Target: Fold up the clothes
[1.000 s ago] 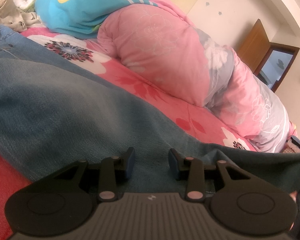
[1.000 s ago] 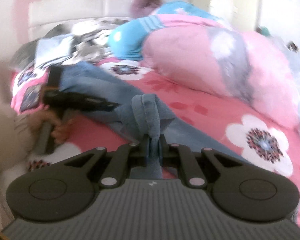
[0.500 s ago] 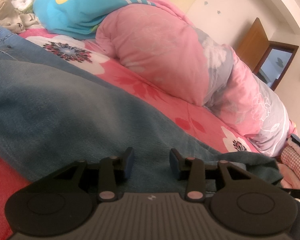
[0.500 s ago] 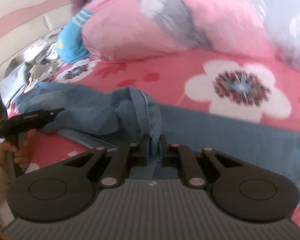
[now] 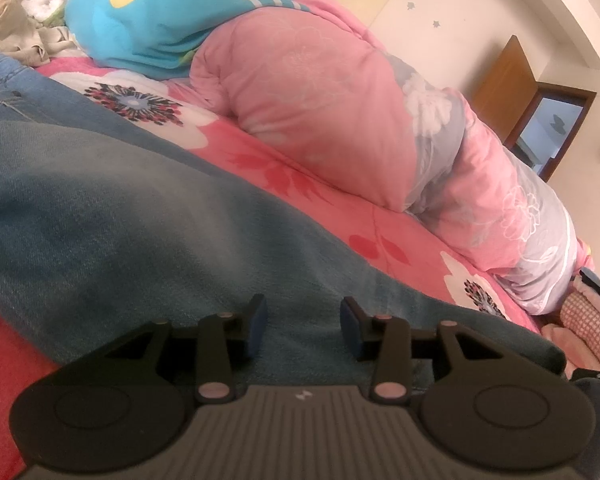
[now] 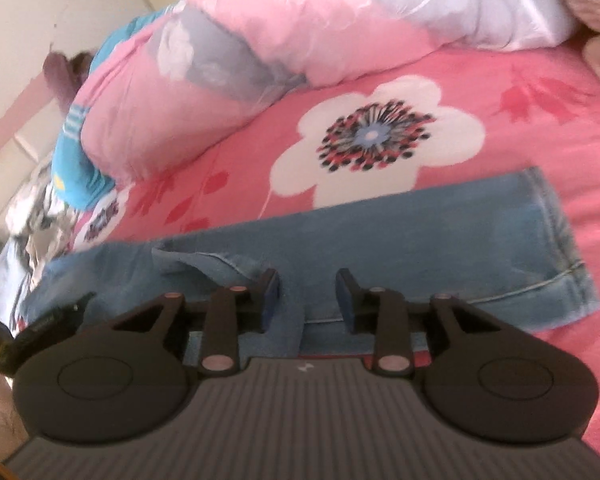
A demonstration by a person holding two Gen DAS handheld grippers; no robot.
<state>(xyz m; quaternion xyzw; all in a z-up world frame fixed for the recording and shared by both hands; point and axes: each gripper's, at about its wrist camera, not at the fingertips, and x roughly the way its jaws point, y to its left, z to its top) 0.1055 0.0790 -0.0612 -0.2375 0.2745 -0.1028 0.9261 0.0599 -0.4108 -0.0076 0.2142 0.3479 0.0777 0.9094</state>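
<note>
A pair of blue jeans (image 5: 112, 216) lies stretched across the pink flowered bedspread (image 5: 400, 240). My left gripper (image 5: 303, 320) is open, low over the denim with nothing between its fingers. In the right wrist view the jeans' leg (image 6: 420, 240) lies flat, its hem (image 6: 560, 248) at the right and a small fold of denim (image 6: 204, 264) just left of the fingers. My right gripper (image 6: 308, 300) is open just above the leg. The other gripper's black body (image 6: 32, 332) shows at the left edge.
A rolled pink and grey duvet (image 5: 360, 128) runs along the far side of the bed, with a blue pillow (image 5: 168, 20) behind it. Crumpled light clothes (image 5: 16, 28) lie at the head. A brown door (image 5: 504, 80) stands at the right.
My right gripper was shut on a bunched part of the jeans' leg and carried it toward the foot of the bed; now it is open and the leg lies flat. The left gripper barely moved.
</note>
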